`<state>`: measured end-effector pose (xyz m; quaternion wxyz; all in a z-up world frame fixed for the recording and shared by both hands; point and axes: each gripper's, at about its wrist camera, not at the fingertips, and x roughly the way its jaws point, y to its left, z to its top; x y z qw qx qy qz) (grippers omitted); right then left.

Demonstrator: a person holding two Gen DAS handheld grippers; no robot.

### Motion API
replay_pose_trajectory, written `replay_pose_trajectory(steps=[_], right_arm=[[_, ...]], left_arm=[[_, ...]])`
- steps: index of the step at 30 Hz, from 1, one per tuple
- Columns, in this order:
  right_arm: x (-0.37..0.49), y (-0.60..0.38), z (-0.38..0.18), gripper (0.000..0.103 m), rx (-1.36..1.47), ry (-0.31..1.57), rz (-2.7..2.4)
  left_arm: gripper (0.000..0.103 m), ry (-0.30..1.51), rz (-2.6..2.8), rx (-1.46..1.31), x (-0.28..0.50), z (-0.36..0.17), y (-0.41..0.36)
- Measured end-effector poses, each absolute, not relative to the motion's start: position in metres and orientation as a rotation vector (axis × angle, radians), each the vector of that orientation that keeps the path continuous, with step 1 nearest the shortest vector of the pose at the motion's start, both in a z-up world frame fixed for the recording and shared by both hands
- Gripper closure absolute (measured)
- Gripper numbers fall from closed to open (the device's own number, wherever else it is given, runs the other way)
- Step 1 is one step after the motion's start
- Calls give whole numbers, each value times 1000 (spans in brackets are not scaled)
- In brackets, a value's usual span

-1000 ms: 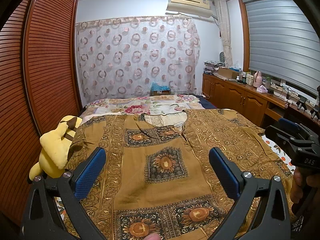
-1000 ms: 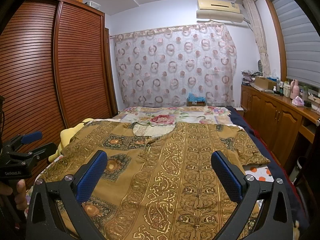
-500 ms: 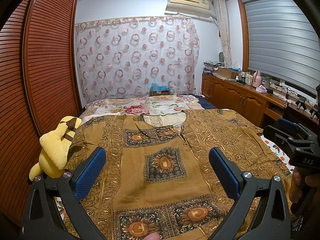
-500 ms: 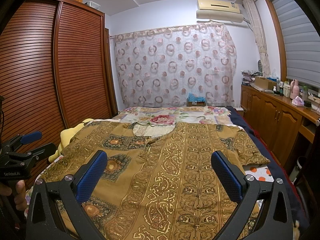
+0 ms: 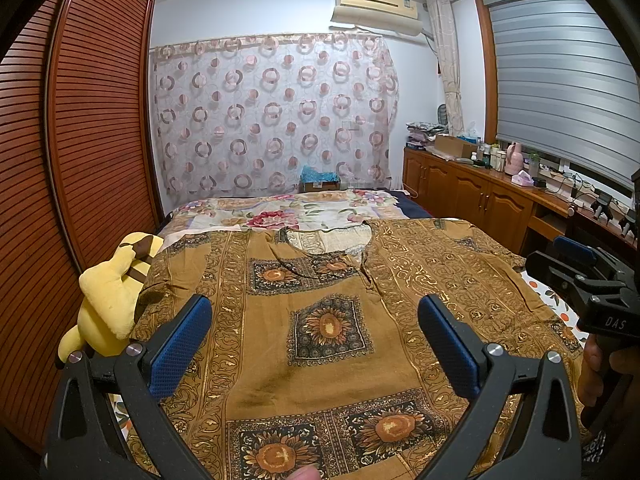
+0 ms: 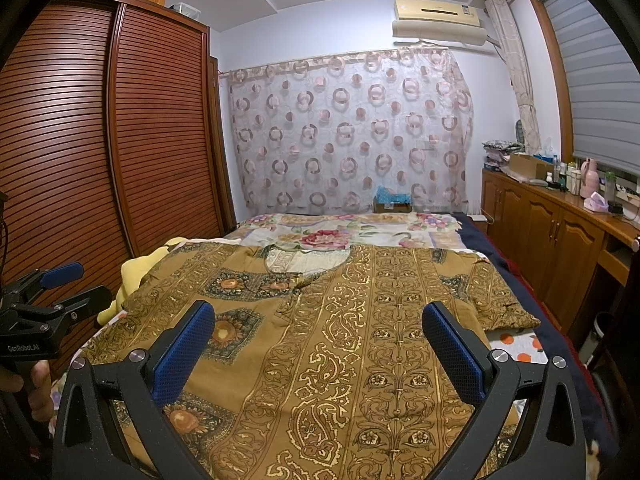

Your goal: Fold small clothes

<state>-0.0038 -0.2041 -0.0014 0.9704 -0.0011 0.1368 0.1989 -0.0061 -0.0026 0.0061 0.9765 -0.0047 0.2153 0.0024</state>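
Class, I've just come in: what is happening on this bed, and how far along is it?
A person holds a gripper in each hand over a brown patterned shirt spread flat on the bed. The left gripper and the right gripper are both open, above the cloth and gripping nothing. The shirt shows no fold yet, its neckline toward the far end. A yellow plush toy sits at the shirt's left edge.

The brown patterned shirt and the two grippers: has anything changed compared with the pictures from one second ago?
Nothing has visibly changed. The brown patterned shirt lies spread flat on the bed as before, the yellow plush toy is still at its left edge, and the left gripper and the right gripper both stay open above the cloth, holding nothing.
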Motion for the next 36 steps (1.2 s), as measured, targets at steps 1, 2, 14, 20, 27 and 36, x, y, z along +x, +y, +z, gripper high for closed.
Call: replay_pose_trajectory(steps=[1, 2, 14, 20, 27, 36], right_arm=[[-4, -204, -1, 0, -2, 276, 401], [-4, -204, -1, 0, -2, 276, 402], [11, -197, -1, 0, -4, 299, 421], [29, -188, -8, 0, -33, 320, 435], [56, -173, -18, 0, -73, 375, 469], [85, -150, -25, 0, -136, 483, 546]], left_arm=[[0, 434, 4, -9, -6, 6, -3], [0, 434, 4, -10, -6, 6, -3], [0, 422, 70, -47, 11, 3, 3], [0, 462, 89, -76, 41, -20, 28], [0, 565, 135, -80, 74, -44, 66], [0, 621, 144, -65, 83, -49, 123]])
